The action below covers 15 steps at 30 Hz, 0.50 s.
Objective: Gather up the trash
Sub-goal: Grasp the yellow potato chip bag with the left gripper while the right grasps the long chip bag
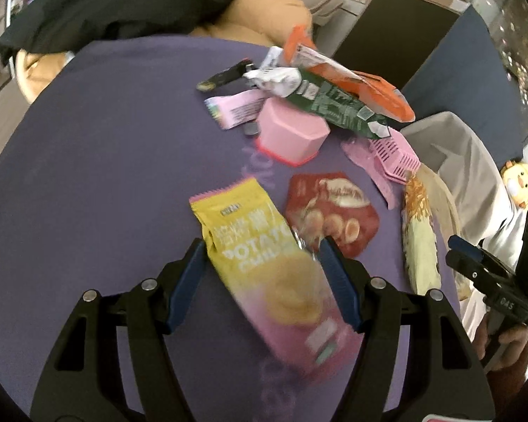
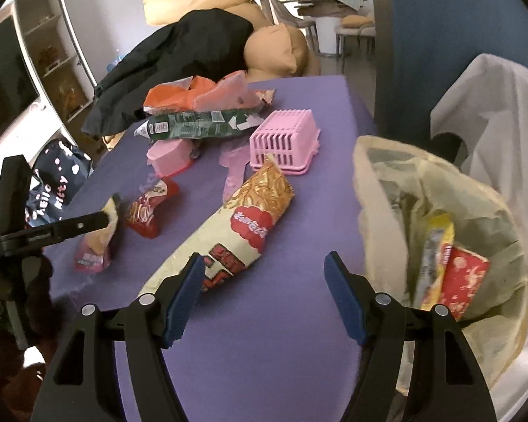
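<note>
My left gripper (image 1: pixel 264 249) is open with its jaws on either side of a yellow and pink potato chips bag (image 1: pixel 264 253) lying on the purple table (image 1: pixel 105 158); the bag is blurred. A red snack wrapper (image 1: pixel 331 211) lies just right of it. My right gripper (image 2: pixel 264 263) is open and empty above the table, beside a long noodle snack bag (image 2: pixel 243 225). A trash bin with a clear liner (image 2: pixel 440 218) stands at the right and holds a yellow packet and a red box. The left gripper (image 2: pixel 88 221) shows at the far left over the chips bag (image 2: pixel 98 242).
At the back of the table lie an orange wrapper (image 2: pixel 179 96), a green packet (image 2: pixel 200 126), a pink cup (image 2: pixel 169 156) and an upturned pink basket (image 2: pixel 285 140). A black jacket (image 2: pixel 179 63) and tan cushions lie beyond. A white-draped chair (image 2: pixel 492 112) stands behind the bin.
</note>
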Each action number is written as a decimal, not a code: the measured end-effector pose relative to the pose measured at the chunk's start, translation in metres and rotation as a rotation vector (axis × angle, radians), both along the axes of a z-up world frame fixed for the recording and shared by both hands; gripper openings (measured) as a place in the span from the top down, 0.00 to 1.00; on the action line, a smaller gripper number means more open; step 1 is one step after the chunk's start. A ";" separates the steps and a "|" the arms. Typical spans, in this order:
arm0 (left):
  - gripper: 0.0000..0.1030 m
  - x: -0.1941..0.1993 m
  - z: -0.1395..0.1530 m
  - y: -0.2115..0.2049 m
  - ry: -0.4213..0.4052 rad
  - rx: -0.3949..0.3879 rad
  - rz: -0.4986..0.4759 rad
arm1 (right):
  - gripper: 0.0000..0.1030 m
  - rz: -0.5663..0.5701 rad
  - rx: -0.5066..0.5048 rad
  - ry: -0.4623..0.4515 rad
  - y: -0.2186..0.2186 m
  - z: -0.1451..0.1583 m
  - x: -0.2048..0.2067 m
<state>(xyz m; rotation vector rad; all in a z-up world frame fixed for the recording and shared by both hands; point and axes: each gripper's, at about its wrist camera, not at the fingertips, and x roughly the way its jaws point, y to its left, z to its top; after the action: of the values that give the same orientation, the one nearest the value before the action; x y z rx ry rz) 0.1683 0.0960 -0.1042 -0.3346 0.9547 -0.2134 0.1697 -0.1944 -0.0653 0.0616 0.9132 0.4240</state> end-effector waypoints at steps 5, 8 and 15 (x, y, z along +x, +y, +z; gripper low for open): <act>0.39 0.011 0.005 -0.010 -0.037 -0.047 -0.059 | 0.35 -0.009 0.013 0.028 0.011 -0.007 0.011; 0.39 0.005 0.013 -0.013 -0.074 -0.039 -0.094 | 0.35 -0.001 0.014 0.048 0.019 -0.011 0.019; 0.39 -0.012 0.022 -0.008 -0.094 0.022 -0.094 | 0.34 -0.033 0.026 0.106 0.025 -0.013 0.028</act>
<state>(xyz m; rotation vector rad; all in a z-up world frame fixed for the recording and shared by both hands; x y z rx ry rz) 0.1559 0.0878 -0.0822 -0.2580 0.8800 -0.3018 0.1974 -0.1699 -0.0779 0.1238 1.0095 0.4049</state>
